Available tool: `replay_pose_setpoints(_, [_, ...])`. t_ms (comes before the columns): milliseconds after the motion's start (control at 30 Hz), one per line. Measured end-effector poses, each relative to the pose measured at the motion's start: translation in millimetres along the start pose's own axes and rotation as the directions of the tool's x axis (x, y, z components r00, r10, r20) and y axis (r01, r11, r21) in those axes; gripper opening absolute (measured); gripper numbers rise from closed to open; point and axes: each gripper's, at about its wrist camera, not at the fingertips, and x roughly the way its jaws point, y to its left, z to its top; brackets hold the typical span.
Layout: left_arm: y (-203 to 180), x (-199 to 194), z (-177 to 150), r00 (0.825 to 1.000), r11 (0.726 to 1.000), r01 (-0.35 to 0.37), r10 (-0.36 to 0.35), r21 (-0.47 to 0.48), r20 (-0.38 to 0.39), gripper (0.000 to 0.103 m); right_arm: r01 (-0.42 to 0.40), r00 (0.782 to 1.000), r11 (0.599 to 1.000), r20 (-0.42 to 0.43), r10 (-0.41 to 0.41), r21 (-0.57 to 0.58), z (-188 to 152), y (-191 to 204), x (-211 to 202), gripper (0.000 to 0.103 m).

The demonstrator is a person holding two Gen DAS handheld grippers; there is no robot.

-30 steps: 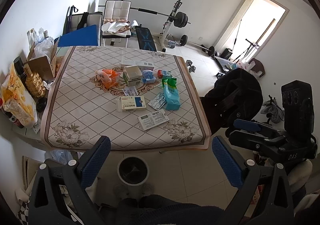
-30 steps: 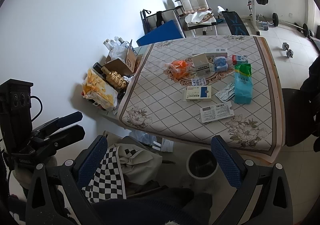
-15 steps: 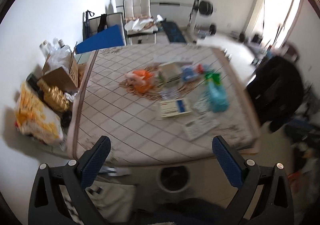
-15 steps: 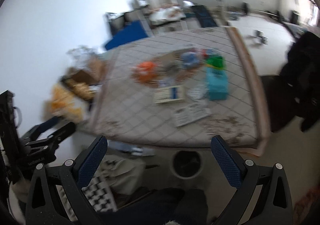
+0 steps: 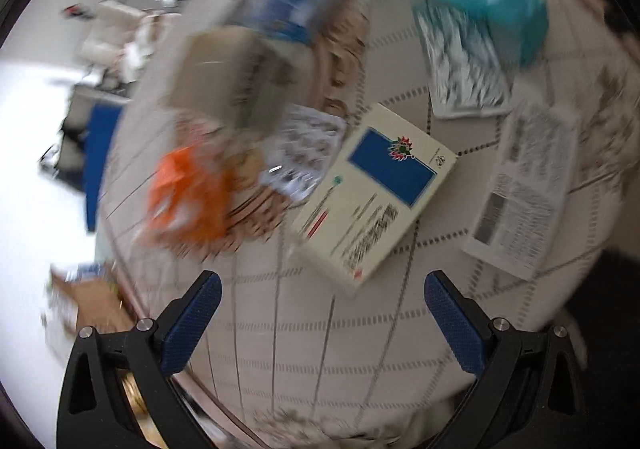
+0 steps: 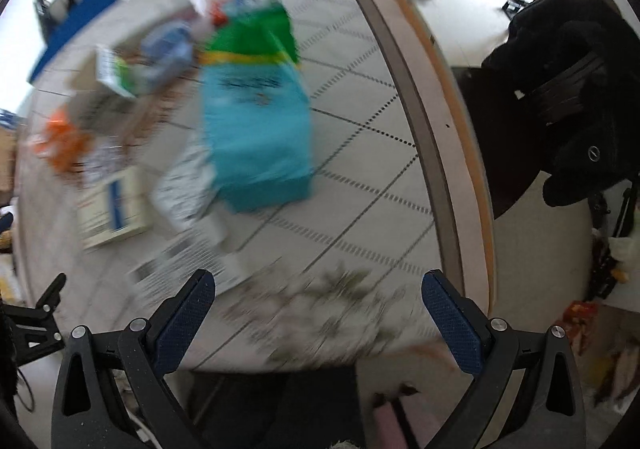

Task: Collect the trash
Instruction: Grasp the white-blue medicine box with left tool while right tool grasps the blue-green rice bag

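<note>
Tablecloth [image 5: 320, 349]: off-white, grey dashed diamond grid, brown-and-tan border, floral corner print.
Flat cardboard medicine box [image 5: 374, 195]: cream, blue rectangle, red and black print.
Plastic pouch [image 6: 256, 117]: turquoise body, green top, yellow band.
Crumpled wrapper [image 5: 188, 197]: orange.
Paper leaflet [image 5: 524, 193]: white, black text, barcode.
Blister sheet [image 5: 464, 65]: silver-white, dark speckle.
Gripper pads [image 5: 192, 325]: blue, textured; frames black.

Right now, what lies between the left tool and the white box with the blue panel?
Only bare tablecloth lies between the left tool and the white box, in the left wrist view.
</note>
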Motion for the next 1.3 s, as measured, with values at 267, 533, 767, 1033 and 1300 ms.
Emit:
replay_pose_setpoints(267, [-13,57,30,0.993,0.968,0.087,-0.065,0.236,-0.096,0.103,-0.024,0.993,0.999,-0.116,0.021,-0.028,50,-27,63,0.103])
replay_pose_setpoints(533, [3,51,30,0.977,0.953,0.206,-0.187,0.222,-0.106,0.079,-0.069,0.988,0.998,-0.138,0.067,-0.006,75,-38,76,0.103])
replay_pose_setpoints(767, [55,45,-16,0.951,0.921,0.241,-0.287,-0.306,-0.115,0.078,-0.170,0.985,0.985,-0.009,0.170,0.007,102,-17,48,0.103])
replay_pose_setpoints(1033, [128,82,-142,0.827,0.124,0.246,-0.544,-0.961,0.141,0.079,-0.093,0.996,0.992,0.001,0.094,-0.080,120,48,66,0.103])
replay_pose_setpoints(1300, [141,76,-126,0.898,0.352,0.189,-0.439,-0.917,0.016,0.081,-0.085,0.995,0.994,-0.059,0.081,-0.068,126,49,92,0.096])
